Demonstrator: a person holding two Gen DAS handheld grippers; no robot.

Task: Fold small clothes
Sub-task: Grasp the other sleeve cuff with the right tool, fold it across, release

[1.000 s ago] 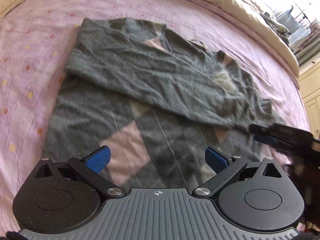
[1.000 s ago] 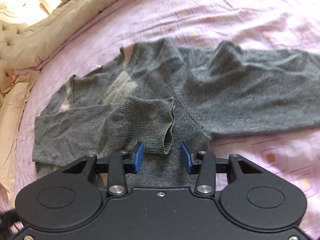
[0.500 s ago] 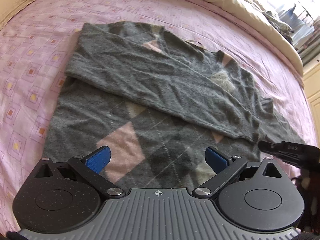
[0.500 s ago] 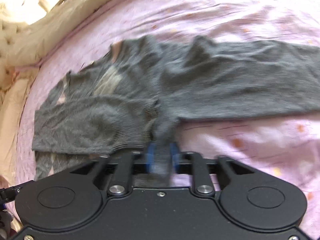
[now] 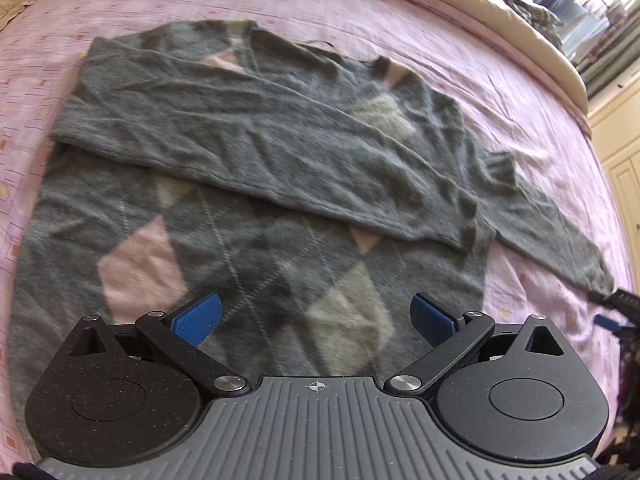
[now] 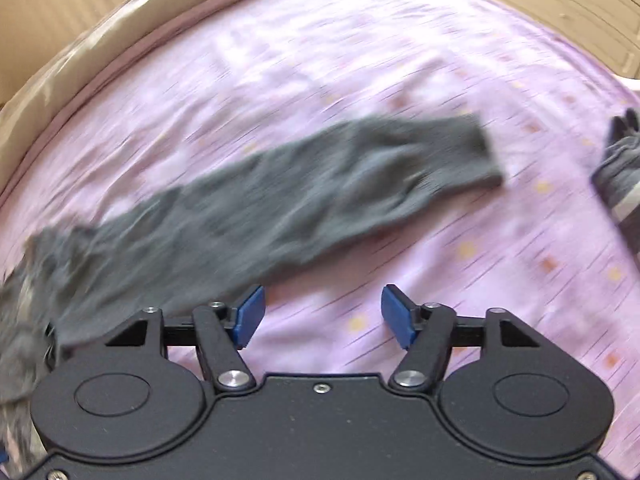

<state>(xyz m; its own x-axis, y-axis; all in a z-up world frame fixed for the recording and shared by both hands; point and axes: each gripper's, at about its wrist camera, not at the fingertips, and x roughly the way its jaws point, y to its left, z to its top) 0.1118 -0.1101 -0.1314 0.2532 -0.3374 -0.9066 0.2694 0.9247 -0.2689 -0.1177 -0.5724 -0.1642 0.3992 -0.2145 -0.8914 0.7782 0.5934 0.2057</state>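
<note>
A grey argyle sweater (image 5: 248, 248) with pink and beige diamonds lies flat on the pink bedsheet (image 5: 400, 12). One sleeve (image 5: 256, 136) is folded across its chest. The other sleeve (image 5: 560, 236) stretches out to the right and shows blurred in the right wrist view as a grey sleeve (image 6: 304, 204), cuff at the right. My left gripper (image 5: 314, 316) hovers open over the sweater's hem. My right gripper (image 6: 323, 316) is open over bare sheet just beside that sleeve, holding nothing. In the left wrist view, the right gripper (image 5: 616, 304) sits at the cuff end.
A beige duvet (image 5: 500, 4) runs along the far side of the bed. Cream cupboard doors (image 5: 624, 160) stand at the right. A dark grey item (image 6: 620, 168) lies at the right edge of the right wrist view.
My right gripper, shut on sweater fabric half a second ago, has opened and swung right along the outstretched sleeve. The left gripper stayed open and shifted slightly over the hem.
</note>
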